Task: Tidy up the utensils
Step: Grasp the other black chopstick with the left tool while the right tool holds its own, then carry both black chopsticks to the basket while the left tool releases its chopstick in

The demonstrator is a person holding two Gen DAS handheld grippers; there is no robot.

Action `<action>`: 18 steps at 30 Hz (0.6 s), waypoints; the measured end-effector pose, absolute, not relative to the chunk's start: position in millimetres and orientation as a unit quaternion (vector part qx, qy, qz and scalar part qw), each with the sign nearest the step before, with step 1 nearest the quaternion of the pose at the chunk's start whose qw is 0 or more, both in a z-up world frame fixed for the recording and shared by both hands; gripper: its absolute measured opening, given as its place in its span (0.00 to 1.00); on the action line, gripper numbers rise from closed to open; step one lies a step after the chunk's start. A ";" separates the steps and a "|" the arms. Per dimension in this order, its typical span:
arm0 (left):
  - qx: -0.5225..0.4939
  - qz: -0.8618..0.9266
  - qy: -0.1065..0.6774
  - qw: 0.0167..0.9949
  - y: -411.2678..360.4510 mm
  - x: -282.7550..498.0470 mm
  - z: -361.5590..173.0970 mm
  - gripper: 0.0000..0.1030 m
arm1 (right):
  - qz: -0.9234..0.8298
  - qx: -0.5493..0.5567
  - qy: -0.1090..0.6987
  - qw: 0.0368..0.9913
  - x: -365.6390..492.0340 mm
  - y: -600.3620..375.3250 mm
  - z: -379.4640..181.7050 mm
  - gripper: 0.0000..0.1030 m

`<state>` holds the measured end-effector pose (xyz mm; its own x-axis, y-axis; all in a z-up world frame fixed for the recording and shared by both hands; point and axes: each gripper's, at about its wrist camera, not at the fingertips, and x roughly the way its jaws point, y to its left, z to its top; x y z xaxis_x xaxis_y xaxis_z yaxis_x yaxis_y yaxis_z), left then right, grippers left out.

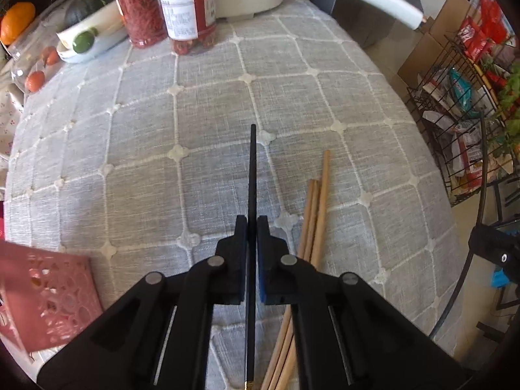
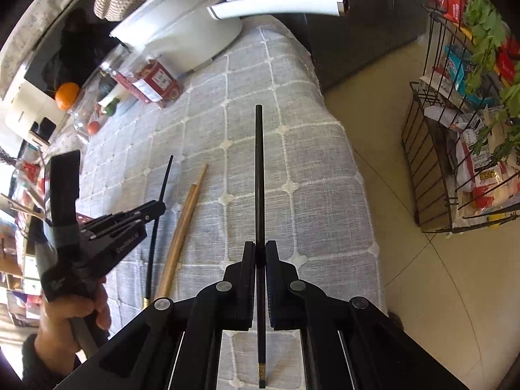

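My left gripper [image 1: 251, 224] is shut on a black chopstick [image 1: 252, 175] that points forward over the grey checked tablecloth [image 1: 162, 146]. Three wooden chopsticks [image 1: 313, 208] lie on the cloth just right of it. My right gripper [image 2: 260, 248] is shut on a second black chopstick [image 2: 259, 175], also pointing forward, held above the cloth near the table's right edge. In the right wrist view the left gripper [image 2: 159, 206] shows at the left with its black chopstick [image 2: 164, 182], and the wooden chopsticks [image 2: 187, 217] lie between the two grippers.
A pink perforated basket [image 1: 48, 295] sits at the near left. Two jars of red dried food [image 1: 162, 6], a white pot [image 2: 182, 35] with a long handle, a fruit bowl [image 1: 81, 45] and an orange [image 1: 16, 22] stand at the back. A wire rack [image 2: 455, 162] stands right of the table.
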<state>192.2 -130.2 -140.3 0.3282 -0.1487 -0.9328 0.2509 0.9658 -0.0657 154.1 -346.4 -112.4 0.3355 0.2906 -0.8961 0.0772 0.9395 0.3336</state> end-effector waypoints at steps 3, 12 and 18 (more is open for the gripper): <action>0.058 -0.135 0.535 0.832 -128.1 171.6 -113.7 0.06 | 0.075 0.168 0.559 0.809 145.5 -340.3 -100.9 0.06; 0.062 -0.168 0.452 0.874 -98.3 110.5 -50.8 0.06 | 0.092 0.141 0.518 0.838 117.9 -296.3 -72.5 0.06; 0.048 -0.176 0.412 0.893 -74.1 73.6 -31.3 0.06 | 0.115 0.095 0.496 0.856 104.5 -264.2 -56.8 0.06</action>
